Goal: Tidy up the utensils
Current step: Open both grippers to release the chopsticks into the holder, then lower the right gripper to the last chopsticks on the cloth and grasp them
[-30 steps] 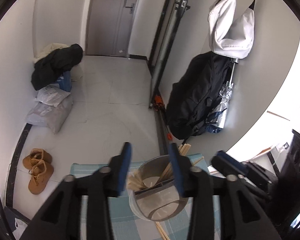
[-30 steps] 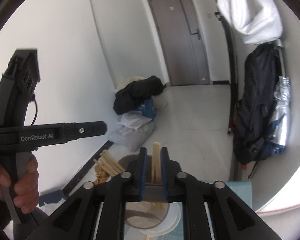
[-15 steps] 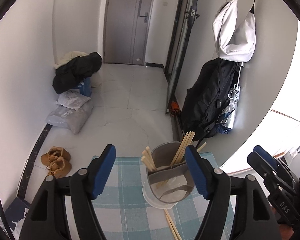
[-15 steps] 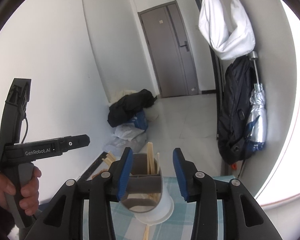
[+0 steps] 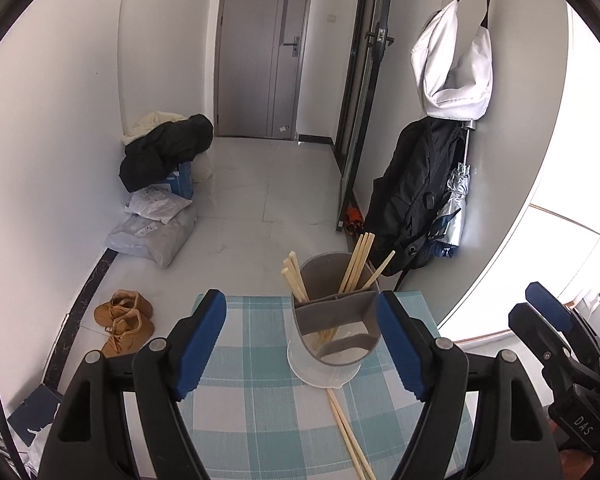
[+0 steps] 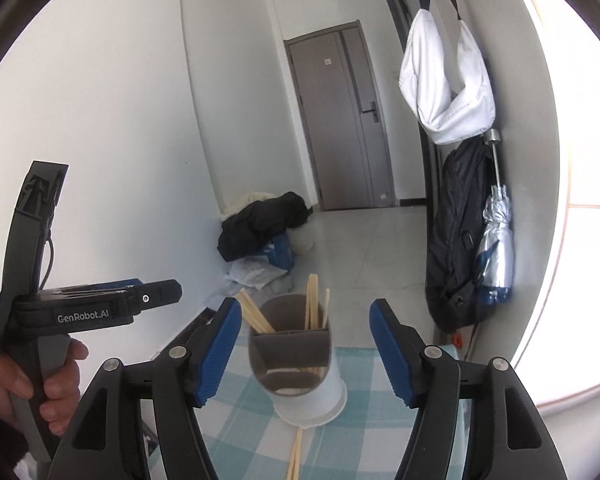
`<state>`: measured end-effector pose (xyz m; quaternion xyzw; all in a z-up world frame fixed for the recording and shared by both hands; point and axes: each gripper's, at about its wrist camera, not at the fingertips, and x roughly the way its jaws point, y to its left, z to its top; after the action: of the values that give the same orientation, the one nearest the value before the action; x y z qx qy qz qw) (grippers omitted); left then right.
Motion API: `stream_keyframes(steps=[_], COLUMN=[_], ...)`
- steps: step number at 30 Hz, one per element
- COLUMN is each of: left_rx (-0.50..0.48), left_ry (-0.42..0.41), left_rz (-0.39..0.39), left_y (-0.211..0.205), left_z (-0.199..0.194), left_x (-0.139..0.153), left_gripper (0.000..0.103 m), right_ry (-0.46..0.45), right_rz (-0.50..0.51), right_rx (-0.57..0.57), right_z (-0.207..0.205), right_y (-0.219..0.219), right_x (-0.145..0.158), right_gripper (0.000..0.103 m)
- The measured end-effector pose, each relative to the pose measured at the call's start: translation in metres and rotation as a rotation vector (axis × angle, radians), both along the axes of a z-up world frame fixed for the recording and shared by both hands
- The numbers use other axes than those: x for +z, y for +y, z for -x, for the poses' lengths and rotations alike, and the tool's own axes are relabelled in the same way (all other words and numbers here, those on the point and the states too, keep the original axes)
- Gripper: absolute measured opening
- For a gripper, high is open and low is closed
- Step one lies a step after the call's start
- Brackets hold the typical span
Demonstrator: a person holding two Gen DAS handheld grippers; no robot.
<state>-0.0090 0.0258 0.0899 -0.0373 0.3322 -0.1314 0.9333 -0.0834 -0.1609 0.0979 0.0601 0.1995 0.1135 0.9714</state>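
With both sets of jaws just having spread wide and nothing between the pads, reads as the release step after a drop: left gripper [image 5: 302, 344] and right gripper [image 6: 306, 350] both empty, clear of the chopstick holder [image 5: 334, 312], not touching it. Holder standing upright near the far edge of the tabletop [image 5: 256, 412], toward its far right corner, seated in a white drip base [image 6: 320, 400]. Grey cylinder, divided inside by partitions into compartments; one bundle of wooden chopsticks [image 5: 294, 280] leaning out to the left side, another group [image 5: 358, 260] leaning right from the rear compartment, near compartment looks empty. Still to sort, judging by layout: loose chopsticks [image 5: 350, 436] lying flat on the checked cloth, starting at the base of the holder and running toward the near edge, far tip close to or under the drip base, cannot tell which. Next move likely a pinch on that flat pair; calls for a low, near-level approach and narrow closing, since thin sticks on cloth tend to roll or split apart. Probably one hand steadying the holder on insertion, light plastic tips easily.
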Motion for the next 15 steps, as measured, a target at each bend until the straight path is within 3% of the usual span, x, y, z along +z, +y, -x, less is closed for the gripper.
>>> stream_keyframes(steps=[10,15], left_rx=[0.005,0.022], left_ry=[-0.024,-0.023], left_rz=[-0.017,-0.014], left_y=[-0.002,-0.001], left_z=[0.025,0.030], left_x=[-0.015,-0.030], left_gripper=[0.074,0.083], right_ry=[0.020,0.043], right_rz=[0.010,0.013], right_rx=[-0.012,-0.011], right_z=[0.024,0.029], right_y=[0.003,0.004], right_x=[-0.019,-0.032], right_gripper=[0.074,0.074])
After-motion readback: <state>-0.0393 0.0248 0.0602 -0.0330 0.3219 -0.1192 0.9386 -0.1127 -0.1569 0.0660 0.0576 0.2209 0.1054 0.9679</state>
